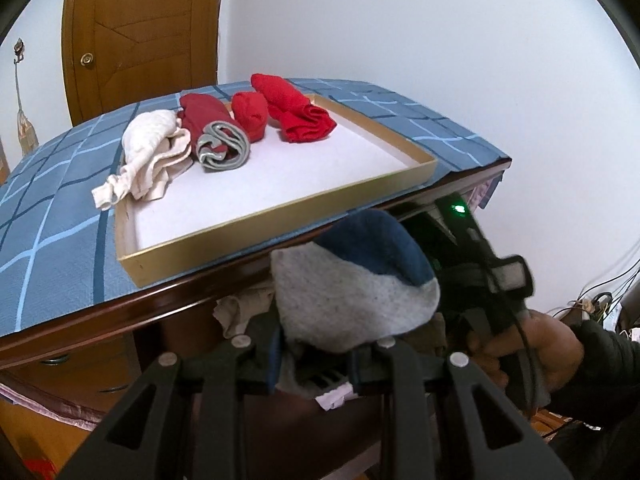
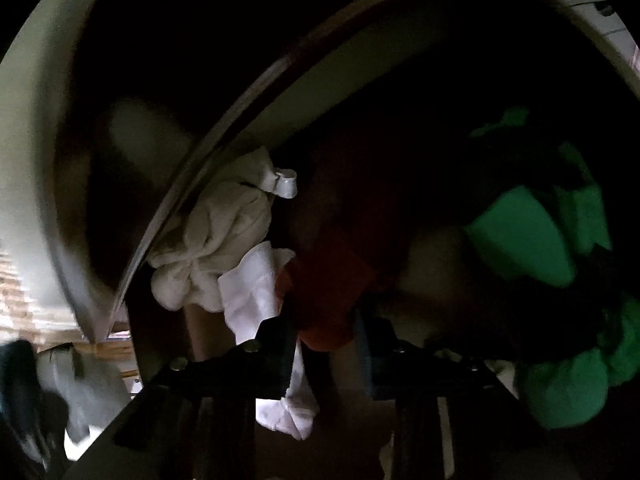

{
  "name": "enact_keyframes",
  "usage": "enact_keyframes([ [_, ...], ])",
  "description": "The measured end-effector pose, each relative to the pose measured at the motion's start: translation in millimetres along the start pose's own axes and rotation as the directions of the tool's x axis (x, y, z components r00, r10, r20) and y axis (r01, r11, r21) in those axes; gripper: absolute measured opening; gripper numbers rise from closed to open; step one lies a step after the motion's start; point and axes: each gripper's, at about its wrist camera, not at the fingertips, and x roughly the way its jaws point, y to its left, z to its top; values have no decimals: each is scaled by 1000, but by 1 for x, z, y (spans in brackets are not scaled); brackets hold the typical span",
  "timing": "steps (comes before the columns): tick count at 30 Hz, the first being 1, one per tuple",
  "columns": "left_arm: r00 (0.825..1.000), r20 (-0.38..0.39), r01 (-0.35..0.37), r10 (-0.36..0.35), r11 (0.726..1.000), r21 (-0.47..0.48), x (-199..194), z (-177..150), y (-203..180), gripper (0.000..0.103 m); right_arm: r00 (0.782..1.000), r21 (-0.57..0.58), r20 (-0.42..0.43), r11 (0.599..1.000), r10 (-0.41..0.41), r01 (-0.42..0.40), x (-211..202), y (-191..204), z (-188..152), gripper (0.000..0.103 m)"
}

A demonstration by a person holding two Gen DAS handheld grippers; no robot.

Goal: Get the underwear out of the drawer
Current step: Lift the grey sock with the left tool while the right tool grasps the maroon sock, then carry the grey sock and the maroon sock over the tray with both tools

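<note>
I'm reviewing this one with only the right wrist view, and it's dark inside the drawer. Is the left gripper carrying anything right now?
Observer: Yes. The left gripper is shut on a grey and navy garment, held up in front of the dresser.
Operator: Has anything been taken out already?
Observer: Four rolled pieces lie in the shallow gold-rimmed tray on top: a cream one, a dark red and grey one, and two bright red ones.
Operator: What does the tray rest on?
Observer: A blue checked cloth covering the dresser top.
</note>
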Motion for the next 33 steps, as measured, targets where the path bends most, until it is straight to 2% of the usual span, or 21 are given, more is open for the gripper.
enact_keyframes([
  [7, 1000, 2, 7, -7, 1000, 9, 2, 3, -9, 24, 993, -127, 90, 990, 80, -68, -51, 6, -24, 28],
  [14, 1000, 23, 7, -7, 1000, -1, -2, 9, -18, 24, 980, -301, 161, 951, 119, -66, -105, 25, -40, 28],
  [21, 999, 46, 4, -4, 1000, 7, -9, 13, -29, 24, 963, -379, 215, 923, 159, -68, -141, 35, -44, 28],
  [26, 998, 69, 2, -3, 1000, 17, -15, 18, -37, 24, 950, -424, 274, 905, 148, -18, -159, 43, -50, 28],
  [33, 997, 76, 7, -9, 1000, 27, -12, 23, -47, 24, 918, -485, 387, 866, 89, 120, -186, 61, -51, 28],
])
